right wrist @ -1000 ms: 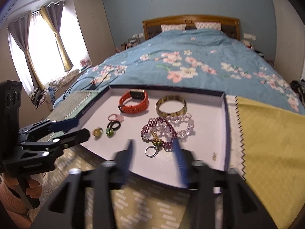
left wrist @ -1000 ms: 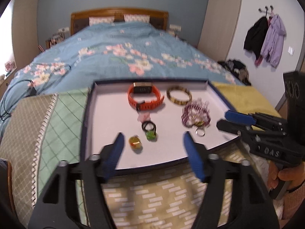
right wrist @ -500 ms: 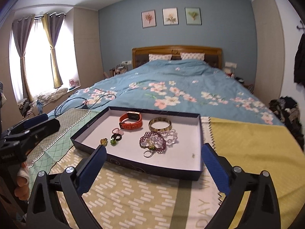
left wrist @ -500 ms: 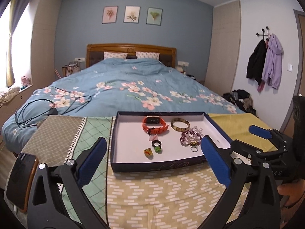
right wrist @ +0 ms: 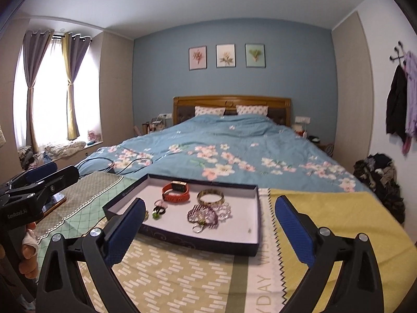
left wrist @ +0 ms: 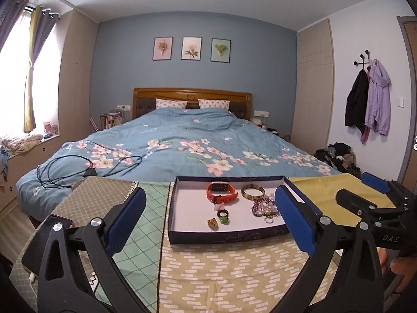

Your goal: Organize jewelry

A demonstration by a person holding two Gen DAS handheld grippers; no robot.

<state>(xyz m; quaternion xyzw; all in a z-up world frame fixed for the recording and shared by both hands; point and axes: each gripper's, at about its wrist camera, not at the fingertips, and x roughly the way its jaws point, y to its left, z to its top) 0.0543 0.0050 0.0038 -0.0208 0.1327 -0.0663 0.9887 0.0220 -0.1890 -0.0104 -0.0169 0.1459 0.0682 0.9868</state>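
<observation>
Left wrist view: left claw [left wrist: 208, 224] is held wide, nothing betw. its blue pads [left wrist: 126, 221], well back from the tray [left wrist: 226, 237]. Right claw [left wrist: 365, 193] is seen at the right edge, gripped by a hand [left wrist: 398, 268]; in its own view it [right wrist: 208, 232] is spread wide too, empty, w/ the tray beyond its pads.

Tray is a dark-rimmed shallow box w/ white floor, set on patterned cloths [left wrist: 221, 268] at the foot of the bed [left wrist: 182, 140]. All jewelry is kept inside it: an orange watch [left wrist: 221, 192] at the back, a brown-gold bangle [left wrist: 252, 192] just beside it on the right, a purple bead bracelet [left wrist: 263, 206] nearer the front right, a clear bead bracelet [right wrist: 224, 210] touching it (right wrist view), a silver ring [left wrist: 268, 219] at its near edge. Toward the middle a pink piece [left wrist: 220, 206], a black ring [left wrist: 223, 212], a green piece [left wrist: 224, 219] and a yellow piece [left wrist: 213, 223] are grouped close together.

Black cables [left wrist: 86, 167] are laid on the bedspread, far left. A phone [left wrist: 47, 242] is seen at the left, partly hidden by the claw.
</observation>
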